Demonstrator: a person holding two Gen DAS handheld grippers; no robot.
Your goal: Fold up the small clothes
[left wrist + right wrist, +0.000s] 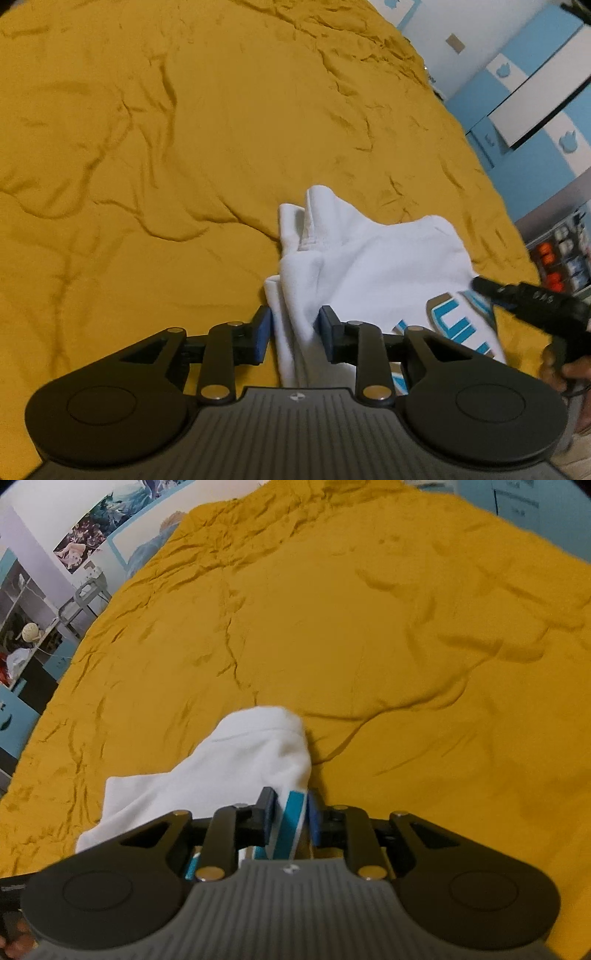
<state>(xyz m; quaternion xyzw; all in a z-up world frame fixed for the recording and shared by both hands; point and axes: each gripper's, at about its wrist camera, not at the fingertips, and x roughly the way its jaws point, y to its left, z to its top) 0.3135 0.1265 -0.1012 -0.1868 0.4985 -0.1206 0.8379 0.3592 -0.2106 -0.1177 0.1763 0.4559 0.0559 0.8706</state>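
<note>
garment: a small white shirt (pixel 373 258) with blue lettering lies rumpled on the near right part of the bed, one bunched end pointing to the far side.

left gripper (pixel 295 328): fingers part open, with a thick fold of the shirt's left edge between the blue pads (pixel 263 332). The cloth touches the pads, but whether they pinch it is not clear; the gap looks loose.

right gripper (pixel 291 814): fingers narrow, closed on the shirt's right edge at the printed blue stripe. In the left wrist view it shows as a black arm reaching in from the right, with a hand (pixel 569 373) behind it.

step in hand: judged to be laying the shirt down flat to start a fold.

how to do it well: keep both edges level and drawn gently apart, so the cloth lands without a crease. The left side probably needs a firmer pinch, or a clean release, before any pull; a half grip risks dragging one layer only. The bunched far end should be smoothed before folding over it.

surface: a mustard-yellow bedspread (pixel 369 627), soft and heavily wrinkled, likely to catch cloth that is dragged.

room: blue and white cupboards (pixel 524 96) stand to the far right. A wall poster (pixel 88 535) and cluttered shelves (pixel 26 627) stand to the far left.
</note>
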